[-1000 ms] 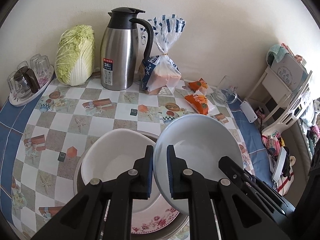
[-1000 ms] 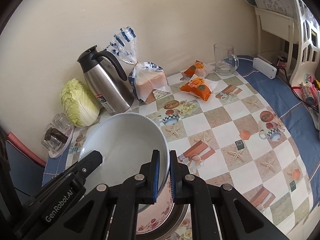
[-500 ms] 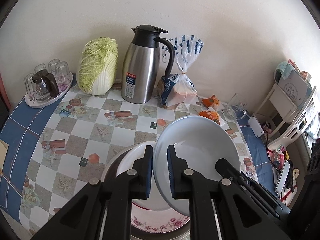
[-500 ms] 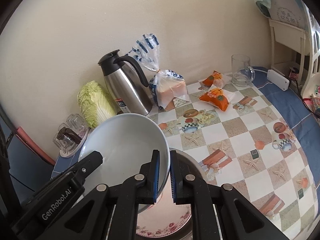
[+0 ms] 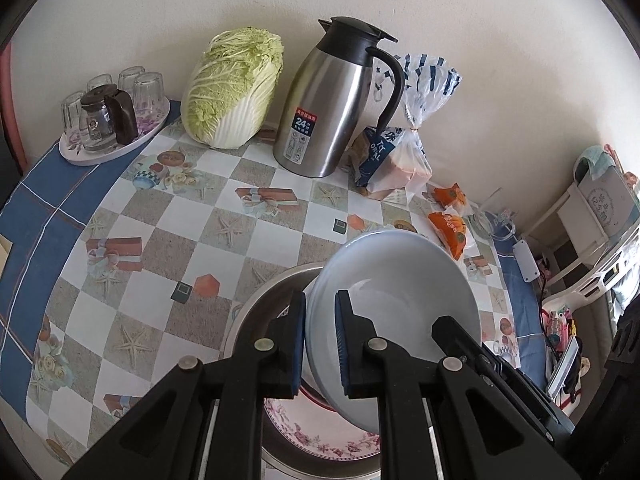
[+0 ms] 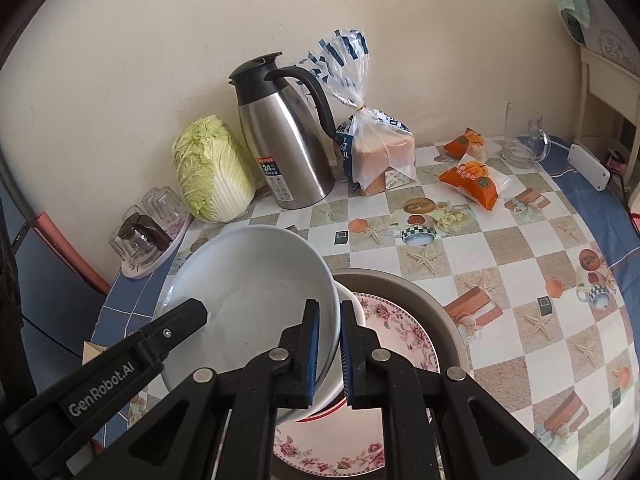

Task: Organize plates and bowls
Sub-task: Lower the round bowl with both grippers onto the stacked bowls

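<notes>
**Both claws clamp the bowl**

Left claw (image 5: 320, 340) and right claw (image 6: 329, 350) pinch opposite rims of the pale blue bowl (image 6: 248, 280), tilted above the floral plate (image 6: 384, 320) in the steel basin (image 5: 256, 312). Only the right view shows "GenRobot.AI"; the thermos (image 5: 332, 100) reads "24".

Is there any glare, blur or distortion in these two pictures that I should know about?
Left wrist view: sharp, but the fisheye bends the table edge, and the steel thermos shows soft reflections. Right wrist view: the wall corners darken, the grey bowl has a mild sheen, and the nearby tongs look oversized.
</notes>
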Action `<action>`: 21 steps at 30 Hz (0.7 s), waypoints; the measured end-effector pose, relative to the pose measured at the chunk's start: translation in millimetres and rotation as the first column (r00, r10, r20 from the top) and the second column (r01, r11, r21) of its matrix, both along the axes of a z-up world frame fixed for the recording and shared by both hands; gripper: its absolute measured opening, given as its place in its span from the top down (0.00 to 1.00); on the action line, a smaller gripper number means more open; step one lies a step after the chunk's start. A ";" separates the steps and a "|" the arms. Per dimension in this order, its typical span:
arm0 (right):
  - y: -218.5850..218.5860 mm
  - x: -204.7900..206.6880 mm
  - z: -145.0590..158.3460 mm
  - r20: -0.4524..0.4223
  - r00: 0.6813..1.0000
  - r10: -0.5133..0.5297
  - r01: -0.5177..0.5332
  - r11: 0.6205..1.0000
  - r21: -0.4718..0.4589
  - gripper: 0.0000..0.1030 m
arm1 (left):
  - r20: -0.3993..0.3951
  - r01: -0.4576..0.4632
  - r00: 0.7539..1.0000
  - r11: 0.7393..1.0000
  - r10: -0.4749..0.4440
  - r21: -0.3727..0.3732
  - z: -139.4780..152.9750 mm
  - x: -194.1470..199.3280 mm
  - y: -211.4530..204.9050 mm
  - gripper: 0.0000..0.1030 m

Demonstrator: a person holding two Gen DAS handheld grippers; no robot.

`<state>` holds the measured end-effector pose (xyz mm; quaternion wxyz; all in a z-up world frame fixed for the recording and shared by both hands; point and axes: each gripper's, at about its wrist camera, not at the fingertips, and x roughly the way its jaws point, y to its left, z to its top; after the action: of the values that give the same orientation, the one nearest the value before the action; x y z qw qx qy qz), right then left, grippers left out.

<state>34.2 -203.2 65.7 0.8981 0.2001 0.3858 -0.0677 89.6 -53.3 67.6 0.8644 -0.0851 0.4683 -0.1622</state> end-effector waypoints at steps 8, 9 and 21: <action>1.3 5.5 -5.0 -0.020 1.000 0.002 -0.002 1.000 -0.017 0.89 | -0.027 -0.001 1.000 1.000 0.001 0.006 -10.4 5.4 -0.1 0.88; 1.3 6.2 -5.8 -0.024 1.000 0.002 -0.003 1.000 -0.018 0.89 | -0.031 -0.001 1.000 1.000 0.001 0.007 -11.7 6.0 -0.2 0.88; 1.1 11.5 -15.3 -0.058 0.998 0.017 -0.017 1.000 -0.002 0.87 | -0.059 -0.007 0.998 1.000 0.008 0.011 -17.3 8.8 0.0 0.87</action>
<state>45.7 -202.1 50.5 0.8872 0.1935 0.4134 -0.0664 98.3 -53.3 50.3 0.8512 -0.0869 0.4941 -0.1539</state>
